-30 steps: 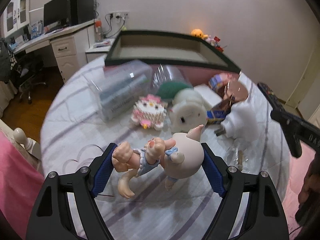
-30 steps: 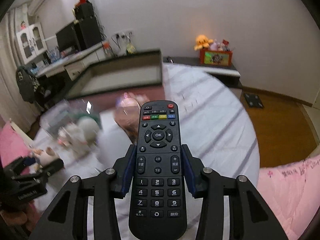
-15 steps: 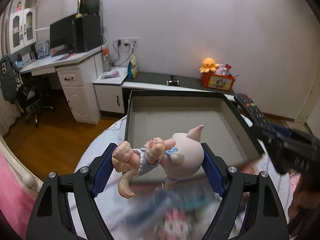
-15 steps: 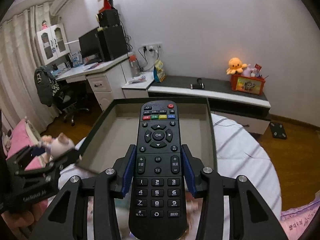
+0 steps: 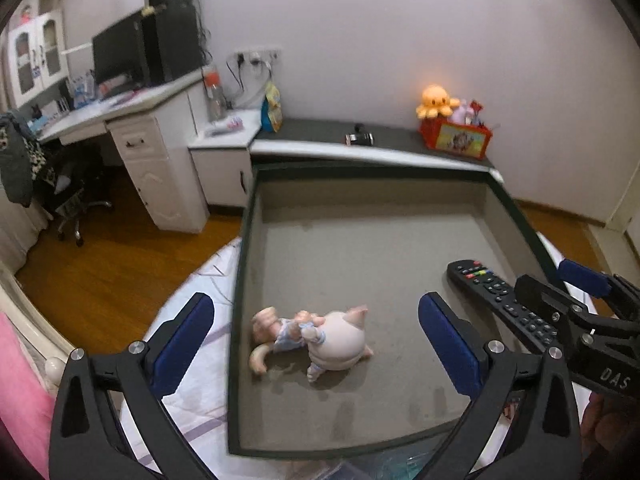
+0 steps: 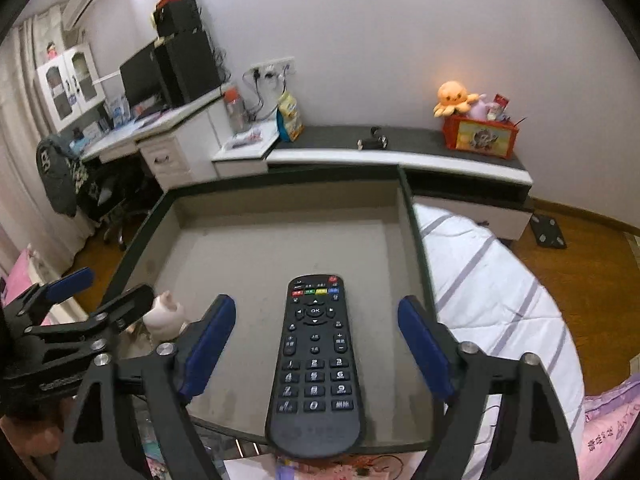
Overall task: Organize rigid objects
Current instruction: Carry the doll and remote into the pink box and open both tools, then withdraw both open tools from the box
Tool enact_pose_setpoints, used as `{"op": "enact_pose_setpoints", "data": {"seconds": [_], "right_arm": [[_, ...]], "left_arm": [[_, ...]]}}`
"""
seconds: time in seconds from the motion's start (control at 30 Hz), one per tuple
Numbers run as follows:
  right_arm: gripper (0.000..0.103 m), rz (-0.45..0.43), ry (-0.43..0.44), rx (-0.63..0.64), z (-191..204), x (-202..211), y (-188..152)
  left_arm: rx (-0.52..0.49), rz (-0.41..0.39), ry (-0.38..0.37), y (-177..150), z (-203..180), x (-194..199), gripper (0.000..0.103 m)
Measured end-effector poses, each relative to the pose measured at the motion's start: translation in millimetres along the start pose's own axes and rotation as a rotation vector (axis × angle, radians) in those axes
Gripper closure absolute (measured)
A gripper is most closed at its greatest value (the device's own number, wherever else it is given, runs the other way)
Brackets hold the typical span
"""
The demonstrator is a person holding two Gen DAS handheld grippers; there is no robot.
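Doll [image 5: 312,336] and remote [image 6: 316,360] dropped in box [image 5: 516,216]; my claws opening, empty; next, fetch more at 6 o'clock.

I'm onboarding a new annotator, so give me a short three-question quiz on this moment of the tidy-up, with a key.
1. True or false: the pig doll lies inside the grey tray.
2. Which item sits between the pads of the right claw? A) orange octopus plush B) remote control C) plastic bottle
3. Fill in: the end of the remote control nearest the camera sticks out over the tray's ____ rim.

Key
1. True. It lies on its side on the tray floor, and the pads of the left claw stand clear of it as the jaws open.
2. B. The jaws are opening and the pads do not touch it.
3. Near.
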State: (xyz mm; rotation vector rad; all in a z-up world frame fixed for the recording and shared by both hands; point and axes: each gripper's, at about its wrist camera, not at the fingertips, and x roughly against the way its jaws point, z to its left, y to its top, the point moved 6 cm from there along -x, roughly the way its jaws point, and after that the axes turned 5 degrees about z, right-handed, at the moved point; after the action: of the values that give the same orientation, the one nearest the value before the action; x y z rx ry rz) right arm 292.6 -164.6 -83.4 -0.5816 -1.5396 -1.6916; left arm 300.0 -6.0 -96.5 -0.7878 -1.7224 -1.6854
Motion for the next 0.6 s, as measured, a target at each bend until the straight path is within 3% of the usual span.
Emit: {"op": "enact_pose_setpoints", "data": {"seconds": [0.1,0.33,0.6], "right_arm": [[0.018,-0.021,-0.026,-0.001,1,17,-3],[0.018,-0.131,0.032,-0.068,0,77,-19],[0.018,-0.193,0.038,-0.084,3,136,-69]], "left_arm": [[0.02,-0.055,-0.006,-3,7,25,0.0],[0.072,-0.148,-0.048,-34,21,92,0.0],[0.073,-0.161,-0.034,-90,22,135,0.0]]}}
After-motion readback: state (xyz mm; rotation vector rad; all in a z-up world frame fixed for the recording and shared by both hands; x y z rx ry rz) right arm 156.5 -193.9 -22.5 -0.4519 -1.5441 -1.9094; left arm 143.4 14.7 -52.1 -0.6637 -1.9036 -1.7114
